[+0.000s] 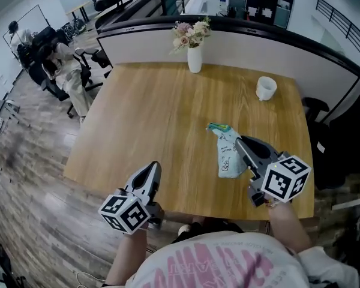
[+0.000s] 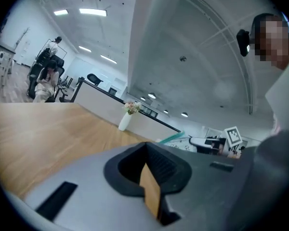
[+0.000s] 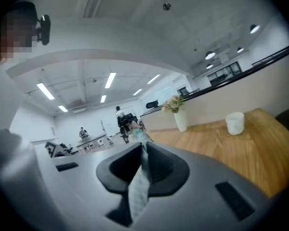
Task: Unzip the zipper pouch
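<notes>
Pale mint pouch (image 1: 229, 155), faint dark print, teal top edge; honey wood-grain table (image 1: 150, 119); plain white vase (image 1: 194, 60) and cup (image 1: 266, 88).

Wooden table (image 1: 156, 119) with a vase, cup and pouch.
Light wood top, mostly bare, on a grey plank floor (image 1: 30, 179). White vase (image 1: 194, 59) holding pink and white flowers stands upright at the middle of the far edge. White cup (image 1: 266, 88) upright near the far right corner, well apart from the vase. Pale zipper pouch (image 1: 229, 152) with teal end over the near right part; resting or lifted, can't tell.
</notes>
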Motion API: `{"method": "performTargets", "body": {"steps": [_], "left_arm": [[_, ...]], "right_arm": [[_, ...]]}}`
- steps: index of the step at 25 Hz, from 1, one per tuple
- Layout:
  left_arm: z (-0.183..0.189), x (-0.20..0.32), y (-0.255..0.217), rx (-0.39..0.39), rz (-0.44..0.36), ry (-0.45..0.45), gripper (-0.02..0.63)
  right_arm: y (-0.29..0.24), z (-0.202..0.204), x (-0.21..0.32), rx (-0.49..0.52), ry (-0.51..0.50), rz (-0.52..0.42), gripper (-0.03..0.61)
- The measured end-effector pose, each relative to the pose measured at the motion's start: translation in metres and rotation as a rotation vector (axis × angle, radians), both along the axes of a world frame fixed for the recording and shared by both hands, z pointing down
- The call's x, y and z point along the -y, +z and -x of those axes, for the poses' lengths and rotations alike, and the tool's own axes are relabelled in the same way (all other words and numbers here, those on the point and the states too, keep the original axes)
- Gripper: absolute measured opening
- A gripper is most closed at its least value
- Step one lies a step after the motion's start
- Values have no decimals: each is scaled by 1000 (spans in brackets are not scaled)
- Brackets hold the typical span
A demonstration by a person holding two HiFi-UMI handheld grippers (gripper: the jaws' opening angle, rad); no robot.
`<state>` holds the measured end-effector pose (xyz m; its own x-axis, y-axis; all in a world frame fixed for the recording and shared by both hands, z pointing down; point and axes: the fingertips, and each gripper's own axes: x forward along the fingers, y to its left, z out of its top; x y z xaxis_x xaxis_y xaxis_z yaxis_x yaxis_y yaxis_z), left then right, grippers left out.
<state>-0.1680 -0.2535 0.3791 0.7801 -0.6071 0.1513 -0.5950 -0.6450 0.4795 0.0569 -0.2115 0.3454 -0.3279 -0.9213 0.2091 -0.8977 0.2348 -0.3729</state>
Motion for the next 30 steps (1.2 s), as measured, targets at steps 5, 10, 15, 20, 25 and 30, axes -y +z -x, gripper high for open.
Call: {"method": "performTargets", "body": {"steps": [5, 10, 15, 20, 25, 30], "left_arm": [[7, 5, 3, 52, -6, -16, 0], [28, 5, 5, -3, 44, -10, 0], [33, 1, 2, -19, 48, 28, 0], [35, 2, -6, -49, 56, 35, 0], [43, -5, 1, -91, 69, 52, 0], [48, -1, 1, -112, 97, 37, 0]], "right_arm": [[21, 14, -4, 11, 131, 60, 35], [18, 49, -12, 98, 151, 40, 35], [5, 66, -19, 132, 152, 5, 35], [-1, 74, -22, 131, 158, 21, 35], [10, 84, -32, 119, 173, 40, 35], [9, 86, -33, 105, 172, 51, 35]]}}
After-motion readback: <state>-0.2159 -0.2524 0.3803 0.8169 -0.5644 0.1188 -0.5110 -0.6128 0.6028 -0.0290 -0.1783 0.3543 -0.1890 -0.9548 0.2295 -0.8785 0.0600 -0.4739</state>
